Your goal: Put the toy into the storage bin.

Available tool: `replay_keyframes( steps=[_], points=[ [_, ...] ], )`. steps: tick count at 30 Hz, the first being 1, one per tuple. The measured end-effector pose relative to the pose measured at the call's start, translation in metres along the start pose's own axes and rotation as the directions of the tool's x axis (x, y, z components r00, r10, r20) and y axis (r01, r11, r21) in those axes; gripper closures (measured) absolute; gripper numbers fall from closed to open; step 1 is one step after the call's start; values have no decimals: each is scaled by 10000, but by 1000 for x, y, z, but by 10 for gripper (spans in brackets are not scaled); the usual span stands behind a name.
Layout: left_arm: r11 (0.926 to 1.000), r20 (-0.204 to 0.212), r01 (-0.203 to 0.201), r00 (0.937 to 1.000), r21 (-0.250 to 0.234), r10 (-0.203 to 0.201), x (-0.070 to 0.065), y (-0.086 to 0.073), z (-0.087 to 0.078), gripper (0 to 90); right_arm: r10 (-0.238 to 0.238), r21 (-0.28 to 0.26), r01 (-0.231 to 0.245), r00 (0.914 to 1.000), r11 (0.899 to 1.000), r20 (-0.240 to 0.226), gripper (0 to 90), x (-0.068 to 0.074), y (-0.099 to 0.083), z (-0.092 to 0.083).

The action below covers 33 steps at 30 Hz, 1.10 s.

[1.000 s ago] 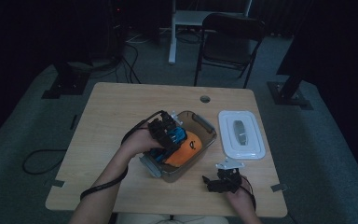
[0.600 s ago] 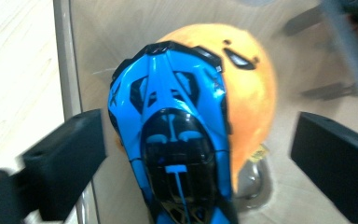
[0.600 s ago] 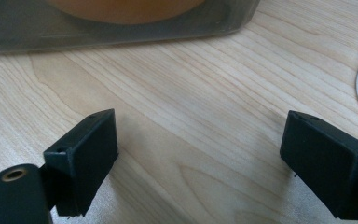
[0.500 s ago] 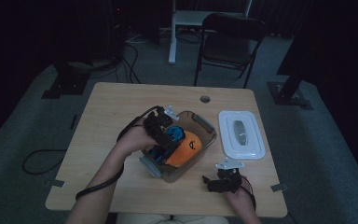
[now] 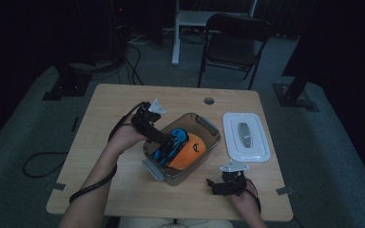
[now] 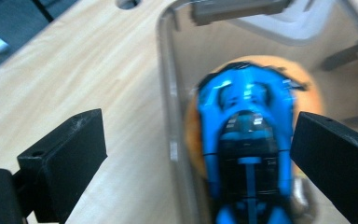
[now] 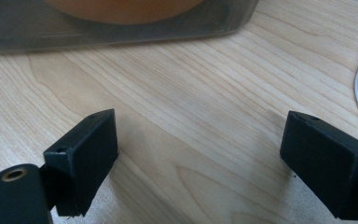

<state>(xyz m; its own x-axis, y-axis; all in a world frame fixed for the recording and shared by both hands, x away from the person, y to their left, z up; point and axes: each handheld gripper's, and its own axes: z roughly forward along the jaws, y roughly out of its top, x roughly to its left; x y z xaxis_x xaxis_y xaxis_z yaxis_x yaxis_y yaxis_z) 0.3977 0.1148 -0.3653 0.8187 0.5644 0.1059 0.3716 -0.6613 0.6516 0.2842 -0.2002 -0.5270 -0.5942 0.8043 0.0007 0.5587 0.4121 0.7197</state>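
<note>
High view: light wooden counter (image 5: 123,109) mid-frame, translucent grey plastic bin (image 5: 209,127) at its centre, holding a blue and black toy car (image 5: 172,141) lying on an orange rounded object (image 5: 190,151); white plastic lid (image 5: 246,137) lies flat to the bin's right, apart from it. Change over the last second: left gripper (image 5: 164,138) has shifted up and left along the bin's left rim and now sits over the car, so likely it has just dropped the car in or is lining up to grab it, cannot tell which. Left gripper view: jaws wide apart, released, holding nothing; one jaw outside the bin wall over bare counter, the other inside, the car (image 6: 247,140) between them, blurred. Right gripper (image 5: 218,186) rests low on the counter at lower right of frame, near the bin's front corner; right gripper view shows its jaws spread wide, empty, over bare wood.
</note>
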Motion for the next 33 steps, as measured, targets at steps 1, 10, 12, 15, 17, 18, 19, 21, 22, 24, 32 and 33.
replay_keyframes(
  steps=[1,10,12,15,17,18,19,21,22,24,32,33],
  points=[
    [10000,-66,74,10000,51,-74,4,-3,1,45,-9,-1,9,10000,10000,6,106,0,0,0],
    [9902,-365,1224,9915,-666,-1250,38,-33,7,45,-4,124,4,10000,9999,-12,106,-1,2,1],
    [9835,-437,1520,9867,-980,-1568,47,-41,9,45,8,155,-8,10000,9999,-3,106,-1,3,1],
    [9799,-498,1693,9833,-1051,-1752,53,-48,11,45,-68,242,66,10000,9997,69,107,-1,4,1],
    [9776,-513,1825,9807,-1051,-1886,56,-51,12,45,-68,242,66,10000,9997,69,107,-1,4,1],
    [9750,-562,2004,9769,-957,-2063,62,-59,16,45,-57,265,54,9999,9996,137,107,-2,6,1],
    [9713,-519,2203,9729,-901,-2255,67,-66,22,44,-72,239,68,9999,9997,155,107,-2,6,1],
    [9679,-478,2368,9693,-840,-2412,70,-73,30,44,19,140,-22,9999,9999,166,107,-4,8,1],
    [9679,-478,2368,9693,-840,-2412,70,-73,30,44,19,140,-22,9999,9999,166,107,-4,8,1],
    [9656,-480,2491,9663,-745,-2529,72,-82,42,44,74,8,-75,9993,10000,378,107,-6,12,0],
    [9591,-577,2818,9574,-267,-2829,74,-99,73,44,514,-198,-500,9954,9986,807,107,-17,25,6],
    [9606,-632,2775,9585,-162,-2780,74,-100,76,44,572,-191,-558,9949,9983,833,107,-18,26,7]
  ],
)
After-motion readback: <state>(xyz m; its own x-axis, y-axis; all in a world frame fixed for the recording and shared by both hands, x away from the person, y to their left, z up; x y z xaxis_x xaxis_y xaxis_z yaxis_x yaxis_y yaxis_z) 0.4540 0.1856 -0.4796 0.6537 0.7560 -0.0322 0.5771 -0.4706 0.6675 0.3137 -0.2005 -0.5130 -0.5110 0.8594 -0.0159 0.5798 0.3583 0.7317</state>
